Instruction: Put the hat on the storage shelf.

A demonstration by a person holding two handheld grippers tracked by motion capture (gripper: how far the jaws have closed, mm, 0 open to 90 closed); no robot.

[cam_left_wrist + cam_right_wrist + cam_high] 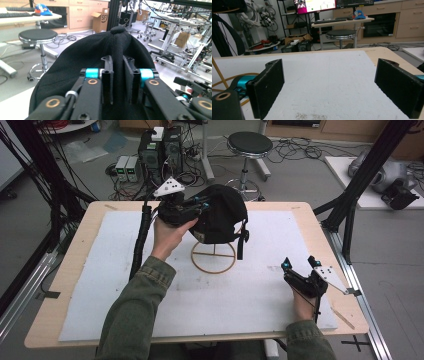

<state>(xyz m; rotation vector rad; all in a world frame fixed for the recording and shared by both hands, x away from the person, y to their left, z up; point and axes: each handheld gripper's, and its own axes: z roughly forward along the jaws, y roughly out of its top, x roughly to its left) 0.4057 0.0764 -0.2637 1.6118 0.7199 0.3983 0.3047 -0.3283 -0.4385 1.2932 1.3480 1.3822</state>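
Jaws of the right gripper [300, 264] spread wide and empty, low over the white mat [240, 305] at the near right of the table [65, 270], hand [303, 301] resting behind. Farther in, at mid-table, left gripper [202, 208] pinched tight on a fold of the black cap [225, 215], jaws nearly closed with cloth between them, left hand [167, 232] raised beneath. Cap perched atop a wooden stand [214, 257] with a ring base on the mat; beyond the far edge, stool [249, 144] on the floor.
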